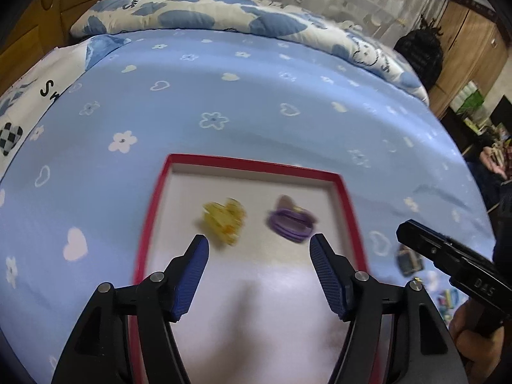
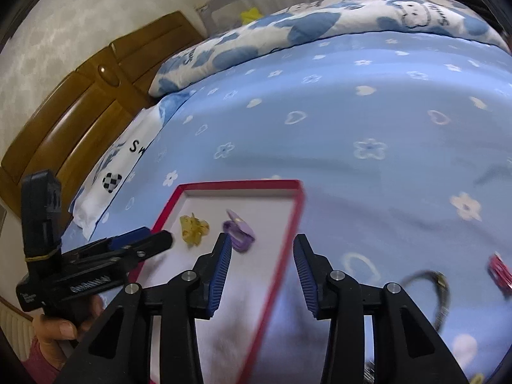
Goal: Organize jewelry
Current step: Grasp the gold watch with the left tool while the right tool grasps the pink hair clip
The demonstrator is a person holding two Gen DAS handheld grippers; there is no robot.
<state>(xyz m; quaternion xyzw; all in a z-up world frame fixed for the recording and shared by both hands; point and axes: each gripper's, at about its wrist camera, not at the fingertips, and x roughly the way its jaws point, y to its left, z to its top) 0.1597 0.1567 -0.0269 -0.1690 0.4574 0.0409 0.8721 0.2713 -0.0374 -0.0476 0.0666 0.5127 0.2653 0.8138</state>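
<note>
In the left wrist view, our left gripper (image 1: 259, 249) hangs open and empty at lower centre over the tray (image 1: 256, 161). Left to right lie the yellow clip (image 1: 224, 219) and purple clip (image 1: 289, 220), long axis roughly level. We judge them light, brittle; pinch mid-body. Right gripper (image 2: 262, 251) open, empty.

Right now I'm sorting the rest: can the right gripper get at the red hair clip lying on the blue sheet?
Probably yes: the right gripper is open and empty, and the red hair clip lies uncovered on the blue sheet to its right.
</note>
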